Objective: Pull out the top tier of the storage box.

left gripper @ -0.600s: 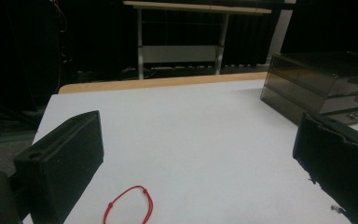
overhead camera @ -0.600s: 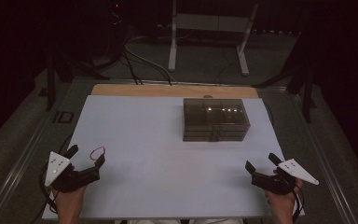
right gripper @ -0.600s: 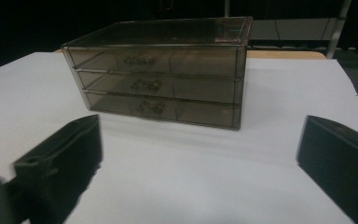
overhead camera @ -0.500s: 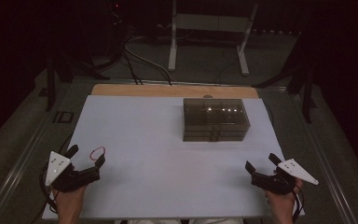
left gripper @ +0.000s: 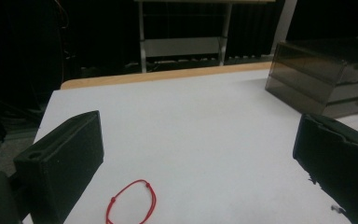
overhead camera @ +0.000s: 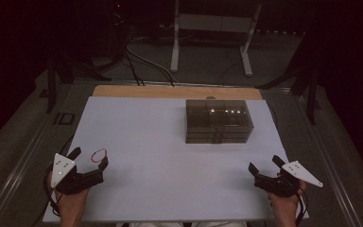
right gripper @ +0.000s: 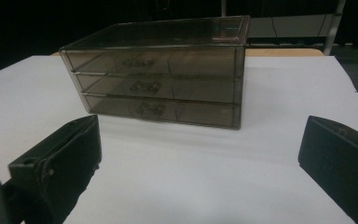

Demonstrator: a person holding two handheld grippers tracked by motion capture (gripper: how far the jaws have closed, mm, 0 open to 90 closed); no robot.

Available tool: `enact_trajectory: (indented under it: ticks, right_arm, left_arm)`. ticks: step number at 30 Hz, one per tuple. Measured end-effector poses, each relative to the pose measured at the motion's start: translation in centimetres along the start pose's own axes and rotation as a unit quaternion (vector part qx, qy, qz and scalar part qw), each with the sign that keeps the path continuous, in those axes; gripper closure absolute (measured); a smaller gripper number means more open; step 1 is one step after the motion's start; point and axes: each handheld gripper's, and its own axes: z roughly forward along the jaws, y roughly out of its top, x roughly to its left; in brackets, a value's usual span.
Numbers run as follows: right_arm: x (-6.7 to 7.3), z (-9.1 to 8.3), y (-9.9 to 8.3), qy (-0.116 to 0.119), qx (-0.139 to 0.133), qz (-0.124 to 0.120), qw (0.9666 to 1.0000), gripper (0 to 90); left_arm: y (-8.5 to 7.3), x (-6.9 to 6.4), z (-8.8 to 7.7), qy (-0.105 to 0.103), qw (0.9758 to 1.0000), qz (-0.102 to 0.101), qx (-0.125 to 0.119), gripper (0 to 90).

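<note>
Near left edge of surface (overhead camera: 160,156): left tongs (overhead camera: 90,160), jaws wide, nothing held
Red cord loop (left gripper: 131,202): lying between those jaws, apparently untouched
Right tongs (overhead camera: 266,167): wide open, empty
Smoky drawer box (right gripper: 158,72): far right side

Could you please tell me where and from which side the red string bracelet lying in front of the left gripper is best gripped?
Probably from straight above, pinching one side of the red string bracelet loop: it lies flat on the white tabletop, so a level approach finds nothing to catch. The left gripper is open, nearly over it.
</note>
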Motion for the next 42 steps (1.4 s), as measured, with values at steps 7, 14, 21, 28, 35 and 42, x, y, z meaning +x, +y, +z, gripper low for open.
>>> enact_trajectory:
  ticks: [7, 14, 21, 28, 35, 42]
  right_arm:
    - [0.5, 0.3, 0.1, 0.004, 0.002, 0.007, 1.0, 0.0]
    - [0.7, 0.4, 0.3, 0.01, -0.001, 0.023, 0.9997, 0.0]
    - [0.8, 0.5, 0.6, 0.007, -0.003, 0.023, 0.9997, 0.0]
    - [1.2, 0.9, 1.1, 0.007, -0.002, 0.015, 0.9999, 0.0]
    - [1.9, 1.5, 1.4, 0.007, 0.003, -0.003, 1.0, 0.0]
    - [2.5, 2.1, 1.6, 0.007, 0.008, -0.008, 0.9999, 0.0]
  left_arm:
    - [-0.2, 0.1, 0.1, 0.001, 1.0, -0.002, -0.002, 3.3]
    - [-0.2, 0.1, 0.0, 0.004, 1.0, 0.0, -0.002, 3.3]
    - [-0.2, -0.1, 0.0, 0.004, 1.0, 0.001, -0.002, 3.4]
    - [-0.2, -0.2, 0.0, 0.003, 1.0, 0.001, -0.001, 3.4]
    - [-0.3, -0.2, 0.0, 0.004, 1.0, 0.002, 0.001, 3.4]
    - [-0.3, -0.2, 0.1, 0.003, 1.0, 0.001, 0.001, 3.3]
